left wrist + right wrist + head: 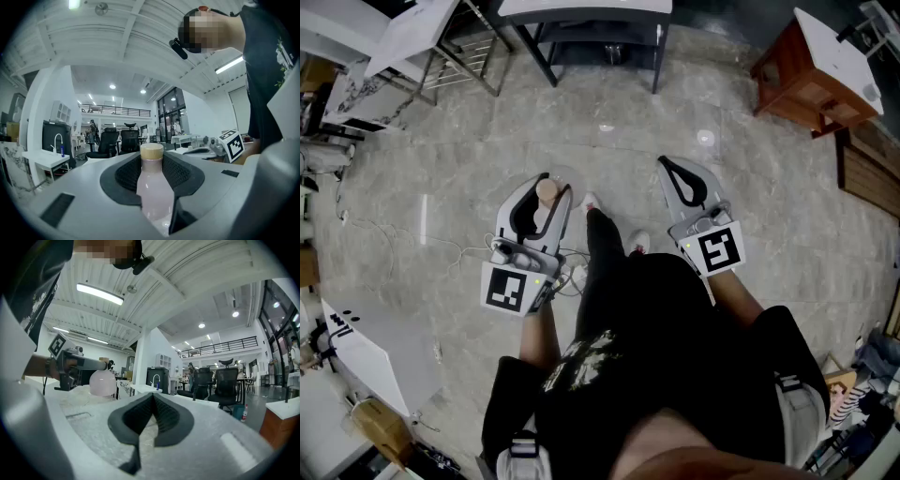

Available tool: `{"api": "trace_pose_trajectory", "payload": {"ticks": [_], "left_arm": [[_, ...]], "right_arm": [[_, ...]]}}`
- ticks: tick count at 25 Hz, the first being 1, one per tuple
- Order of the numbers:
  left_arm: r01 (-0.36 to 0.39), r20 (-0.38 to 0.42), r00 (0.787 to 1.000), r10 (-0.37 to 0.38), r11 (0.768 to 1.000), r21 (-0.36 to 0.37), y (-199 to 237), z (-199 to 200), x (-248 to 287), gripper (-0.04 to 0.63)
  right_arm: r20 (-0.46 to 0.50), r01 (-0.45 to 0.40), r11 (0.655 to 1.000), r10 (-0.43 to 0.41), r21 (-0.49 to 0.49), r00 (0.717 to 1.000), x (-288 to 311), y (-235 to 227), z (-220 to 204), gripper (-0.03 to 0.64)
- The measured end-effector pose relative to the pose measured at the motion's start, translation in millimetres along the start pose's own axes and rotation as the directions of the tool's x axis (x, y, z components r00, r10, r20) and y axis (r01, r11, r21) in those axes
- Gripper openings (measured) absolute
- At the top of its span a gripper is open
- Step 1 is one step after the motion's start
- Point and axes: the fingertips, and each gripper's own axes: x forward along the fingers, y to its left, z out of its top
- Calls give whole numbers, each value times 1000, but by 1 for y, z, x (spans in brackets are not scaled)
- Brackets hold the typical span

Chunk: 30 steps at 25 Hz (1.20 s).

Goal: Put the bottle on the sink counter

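1. At the far left of the left gripper view, a flat white counter (44, 158) with a thin, curved white tap (57, 140) is standing well away from the bottle.
2. Just right of it in that view, black mesh-backed office chairs (107, 140) are sitting in the background.
3. The smooth white plastic left gripper (553, 186) is pointing level. Its jaws are standing partly apart, and their black ribbed pads are pressing on the sides of a pale pink, round-shouldered bottle (153, 187).
4. The bottle's flat, tan, disc-shaped cap (152, 151) is facing toward the jaw tips.
5. The bottle is hanging in that grip above the glossy grey marble-patterned floor (441, 187), not resting on the counter.
6. A cube with a black-and-white square marker (508, 286) is sitting at the back of the left gripper.
7. The matching white right gripper (152, 397) is pointing level beside it. Its jaws are meeting at the tips, and the curved ribbed pads are leaving a diamond-shaped hollow that is holding nothing.
8. At the far right of the head view, a reddish-brown wooden cabinet (797, 89) with a flat white top is standing on the floor.
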Motion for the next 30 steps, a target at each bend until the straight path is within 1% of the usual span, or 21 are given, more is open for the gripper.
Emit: {"api": "trace_pose_trajectory", "payload": {"ticks": [4, 6, 8, 11, 13, 17, 20, 24, 28, 30], "left_arm": [[-4, -28, 1000, 4, 1000, -4, 13, 0, 3, 149], [-2, -13, 1000, 2, 1000, 6, 21, -1, 6, 149], [-9, -15, 1000, 9, 1000, -2, 29, -2, 8, 149], [-38, -81, 996, 36, 999, -30, 41, -10, 14, 149], [-45, -94, 995, 41, 998, -37, 50, -13, 19, 149], [-42, -85, 996, 38, 998, -42, 75, -14, 28, 149], [-29, -22, 999, 29, 999, -23, 100, -6, 36, 149], [-45, -68, 997, 41, 998, -47, 141, -9, 45, 149], [-33, -57, 998, 31, 999, -41, 179, -7, 56, 149], [-26, -55, 998, 24, 999, -41, 195, -6, 65, 149]], "right_arm": [[4, -5, 1000, 5, -2, 1000, 17, 2, 2, -6], [6, -2, 1000, 2, 1, 1000, 25, 1, 1, -6], [18, -5, 1000, 5, 14, 1000, 33, 0, 0, -6], [30, -35, 999, 34, 31, 999, 48, 0, -1, -5], [22, -50, 998, 50, 34, 999, 60, 0, -4, -5], [14, -74, 996, 73, 40, 997, 91, 0, -3, -5], [1, -84, 996, 84, 38, 997, 116, -3, 0, -5], [5, -96, 995, 96, 24, 995, 160, 1, 6, -5], [6, -157, 987, 157, -20, 988, 196, 28, 11, -5], [-10, -161, 987, 161, -3, 987, 213, 31, 9, -5]]}}
